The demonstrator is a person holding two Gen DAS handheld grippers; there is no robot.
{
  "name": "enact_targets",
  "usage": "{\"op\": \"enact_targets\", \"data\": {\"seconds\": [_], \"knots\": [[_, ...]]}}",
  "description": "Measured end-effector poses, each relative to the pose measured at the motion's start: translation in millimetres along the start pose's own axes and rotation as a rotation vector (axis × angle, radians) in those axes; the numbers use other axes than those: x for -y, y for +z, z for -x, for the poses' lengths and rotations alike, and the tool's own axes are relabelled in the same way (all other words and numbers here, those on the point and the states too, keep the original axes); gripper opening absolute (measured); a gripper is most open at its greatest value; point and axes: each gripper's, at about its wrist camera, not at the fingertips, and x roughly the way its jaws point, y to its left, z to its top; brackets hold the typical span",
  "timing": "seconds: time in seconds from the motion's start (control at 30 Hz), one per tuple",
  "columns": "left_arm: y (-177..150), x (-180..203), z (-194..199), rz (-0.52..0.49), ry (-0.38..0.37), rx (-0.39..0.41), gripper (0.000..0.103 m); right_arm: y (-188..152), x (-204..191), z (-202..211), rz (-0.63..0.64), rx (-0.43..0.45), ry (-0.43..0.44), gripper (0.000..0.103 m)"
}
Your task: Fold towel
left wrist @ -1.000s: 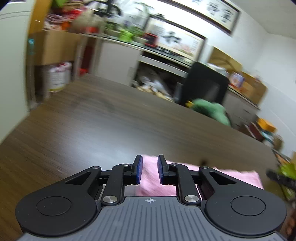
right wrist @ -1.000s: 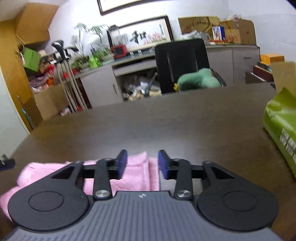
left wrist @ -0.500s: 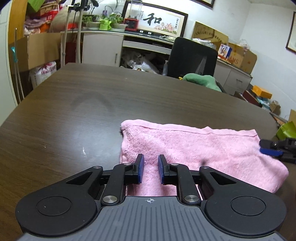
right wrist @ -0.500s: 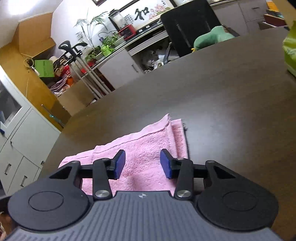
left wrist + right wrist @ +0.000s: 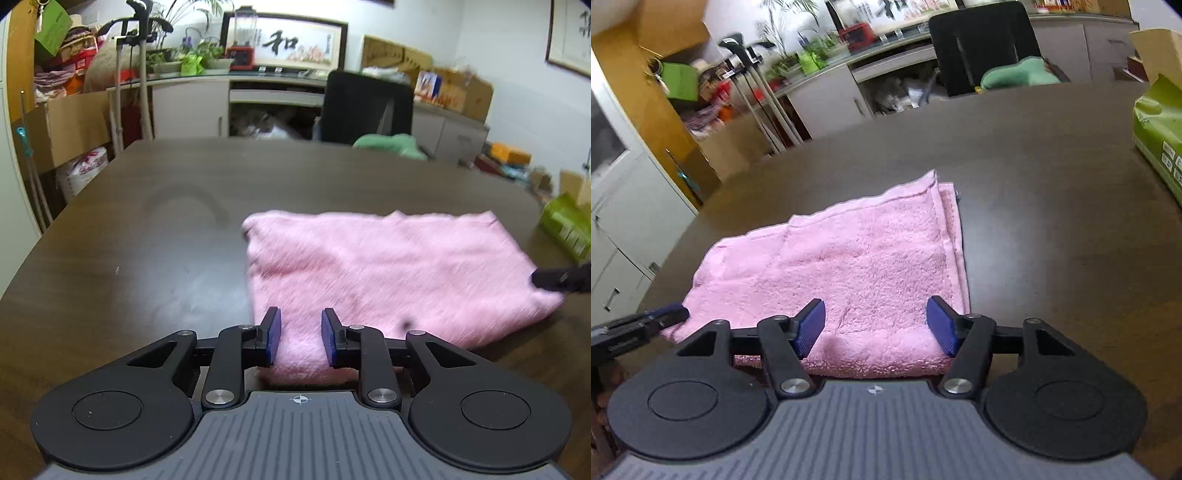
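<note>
A pink towel (image 5: 391,273) lies folded flat on the dark wooden table (image 5: 147,240). It also shows in the right wrist view (image 5: 857,266), with doubled hemmed edges on its right side. My left gripper (image 5: 298,332) is open above the towel's near left corner, with towel between the fingers but not pinched. My right gripper (image 5: 877,326) is wide open above the towel's near edge. The left gripper's tip (image 5: 665,314) shows at the towel's left corner in the right wrist view. The right gripper's tip (image 5: 561,277) shows at the towel's right edge.
A green packet (image 5: 1160,147) lies on the table to the right of the towel. A black office chair (image 5: 982,48) with a green cushion (image 5: 1019,74) stands at the far edge. Cabinets, boxes and plants line the walls.
Both grippers have pulled back and risen from the towel, showing more of it. My right gripper's jaws have opened wider. My left gripper's jaws have opened a little.
</note>
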Motion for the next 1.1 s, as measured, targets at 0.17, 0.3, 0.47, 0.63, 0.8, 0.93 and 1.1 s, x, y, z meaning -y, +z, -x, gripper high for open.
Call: {"op": "enact_targets", "data": {"seconds": [0.17, 0.3, 0.47, 0.63, 0.8, 0.93, 1.1], "knots": [[-10, 14, 5, -0.099, 0.053, 0.032, 0.027, -6, 0, 7, 0.038, -0.017, -0.006, 0.064], [-15, 18, 11, -0.135, 0.057, 0.036, 0.031, -12, -5, 14, 0.088, -0.057, 0.000, 0.068], [-24, 23, 23, -0.180, 0.044, 0.034, 0.036, -23, -19, 20, 0.184, -0.112, 0.014, 0.092], [-37, 29, 35, -0.237, 0.040, 0.036, 0.039, -36, -31, 33, 0.236, -0.112, 0.028, 0.096], [-33, 26, 35, -0.204, 0.026, 0.025, 0.041, -21, -6, 52, 0.107, 0.028, 0.025, 0.096], [-28, 15, 34, -0.133, 0.033, 0.031, 0.059, -9, 28, 53, -0.047, 0.105, 0.002, 0.096], [-28, 10, 30, -0.124, 0.047, 0.040, 0.060, -6, 54, 34, -0.187, 0.062, 0.097, 0.096]]}}
